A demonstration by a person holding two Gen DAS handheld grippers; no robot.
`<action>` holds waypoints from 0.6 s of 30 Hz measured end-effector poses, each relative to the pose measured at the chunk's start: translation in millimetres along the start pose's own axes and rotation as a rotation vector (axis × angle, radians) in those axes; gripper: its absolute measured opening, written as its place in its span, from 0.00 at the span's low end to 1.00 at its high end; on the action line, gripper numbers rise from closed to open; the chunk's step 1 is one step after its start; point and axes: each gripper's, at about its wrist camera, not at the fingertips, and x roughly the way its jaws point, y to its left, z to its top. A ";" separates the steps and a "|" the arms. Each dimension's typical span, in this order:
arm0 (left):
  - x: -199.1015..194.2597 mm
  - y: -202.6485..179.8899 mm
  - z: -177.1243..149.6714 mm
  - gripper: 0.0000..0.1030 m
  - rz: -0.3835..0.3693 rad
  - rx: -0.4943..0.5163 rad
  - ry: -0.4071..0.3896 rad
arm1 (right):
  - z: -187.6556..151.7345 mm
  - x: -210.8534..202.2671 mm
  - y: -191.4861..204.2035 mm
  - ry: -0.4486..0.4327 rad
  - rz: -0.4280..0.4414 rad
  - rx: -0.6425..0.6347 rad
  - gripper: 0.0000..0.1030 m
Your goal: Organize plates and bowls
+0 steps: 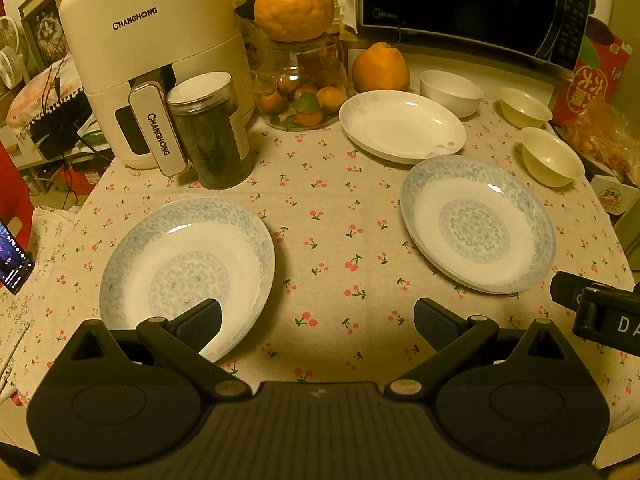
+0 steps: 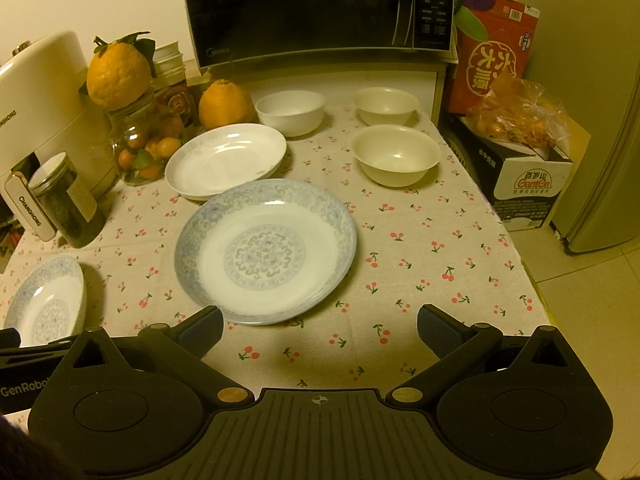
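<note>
Two blue-patterned plates lie well apart on the cherry-print tablecloth [image 1: 320, 208]: the left plate [image 1: 186, 270] in the lower left of the left wrist view, the right plate [image 2: 266, 250] at the centre of the right wrist view. Just behind the right one sits a plain white plate [image 2: 226, 160], with a white bowl [image 2: 290, 112] and two cream bowls [image 2: 396, 154] [image 2: 386, 106] toward the upper right. The left gripper [image 1: 318, 320] and right gripper [image 2: 320, 326] both hover spread wide, holding nothing. A microwave [image 2: 316, 8] and an air fryer [image 1: 152, 60] stand at the back.
</note>
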 end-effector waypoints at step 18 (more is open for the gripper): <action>0.0 -1.0 -1.2 1.00 0.000 -0.002 0.001 | 0.0 0.4 0.4 0.001 0.000 0.000 1.00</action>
